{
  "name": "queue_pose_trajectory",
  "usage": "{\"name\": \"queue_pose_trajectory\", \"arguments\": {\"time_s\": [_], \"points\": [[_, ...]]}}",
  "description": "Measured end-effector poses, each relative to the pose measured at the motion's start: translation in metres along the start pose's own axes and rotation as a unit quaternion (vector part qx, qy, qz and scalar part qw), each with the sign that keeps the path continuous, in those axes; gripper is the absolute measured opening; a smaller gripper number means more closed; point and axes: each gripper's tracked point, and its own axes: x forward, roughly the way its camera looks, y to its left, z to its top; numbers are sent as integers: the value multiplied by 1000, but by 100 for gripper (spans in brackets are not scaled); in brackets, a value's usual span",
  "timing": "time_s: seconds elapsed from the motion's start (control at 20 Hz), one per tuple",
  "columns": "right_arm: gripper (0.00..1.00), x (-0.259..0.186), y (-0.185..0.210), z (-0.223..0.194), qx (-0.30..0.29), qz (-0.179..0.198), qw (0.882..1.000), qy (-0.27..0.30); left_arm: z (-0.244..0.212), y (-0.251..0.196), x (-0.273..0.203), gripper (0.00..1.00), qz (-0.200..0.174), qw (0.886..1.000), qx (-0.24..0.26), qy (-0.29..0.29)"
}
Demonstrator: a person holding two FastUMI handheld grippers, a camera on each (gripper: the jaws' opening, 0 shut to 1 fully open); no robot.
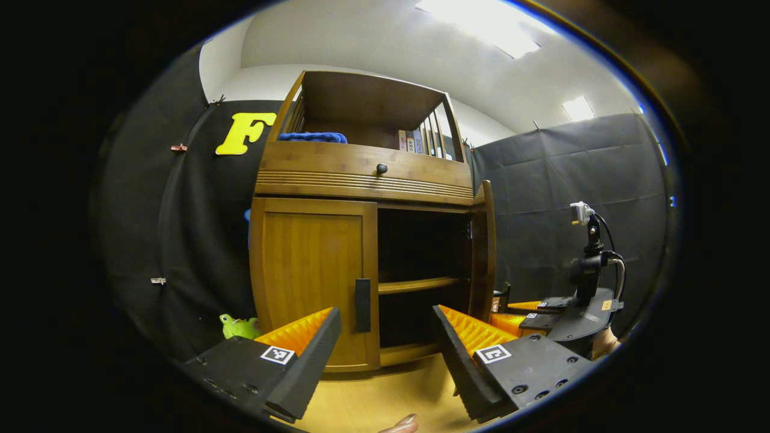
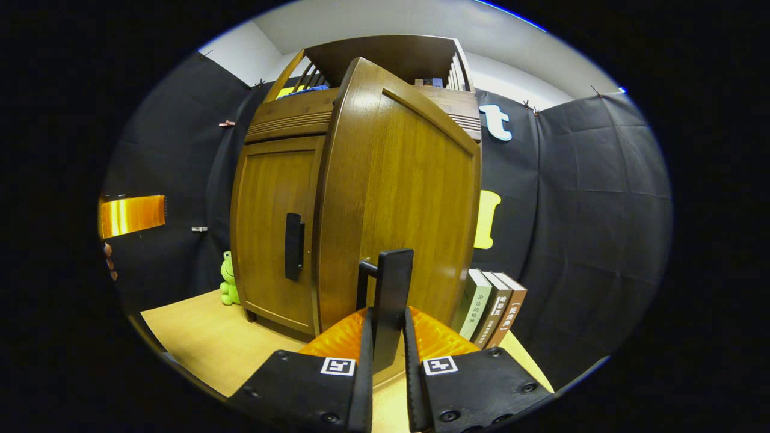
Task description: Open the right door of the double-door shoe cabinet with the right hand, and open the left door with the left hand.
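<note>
Cabinet [image 1: 367,180] stands on the wooden floor [image 1: 385,397] against the black cloth wall. In the left gripper view the right door [image 1: 483,252] is swung well out, edge-on, exposing a dark interior with one shelf [image 1: 421,284]. Left door [image 1: 313,276] is flush with the frame, its dark vertical handle [image 1: 362,305] near the inner edge. Above the doors: a drawer with a small round knob [image 1: 381,168]; the open top shelf holds a blue cloth [image 1: 313,137] and a few upright books [image 1: 412,141].

Left gripper [image 1: 385,355]: fingers spread wide, nothing between them, aimed at the left door's lower half. Handle sits between the fingers in view but apart from them.

Right gripper [image 2: 385,355]: fingers pressed close together, pinching the right door's handle [image 2: 391,300] from both sides. In the right gripper view that door [image 2: 397,204] stands at a broad angle to the cabinet front. In the left gripper view this gripper [image 1: 529,316] appears at the door's lower outer side.

Green toy [image 1: 239,326] on the floor at the cabinet's left corner. Three books [image 2: 493,307] lean against the wall behind the open door, right of the cabinet.

A fingertip [image 1: 400,425] shows at the lower edge of the left gripper view.
</note>
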Motion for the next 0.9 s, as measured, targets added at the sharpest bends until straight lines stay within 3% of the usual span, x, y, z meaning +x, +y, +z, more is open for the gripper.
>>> {"name": "queue_pose_trajectory", "arguments": {"time_s": [0.15,0.2,0.3,0.35,0.6,0.9], "points": [[26,-11,-17,-1,-10,-21,1000,-3,-2,-11,1,94,-9,1000,5,1],[22,-14,-23,-1,-11,-28,1000,-1,-3,-15,2,94,-12,1000,5,0],[22,-20,-35,3,-8,-42,999,-7,-3,-25,4,94,-23,1000,2,-2],[26,-24,-44,7,-8,-51,999,-13,-4,-29,6,94,-27,1000,1,0],[17,-41,-92,13,-12,-107,994,-24,-9,-45,13,94,-36,999,6,5],[15,-54,-111,5,-14,-114,993,-8,-13,-59,19,94,-44,999,7,10]]}}
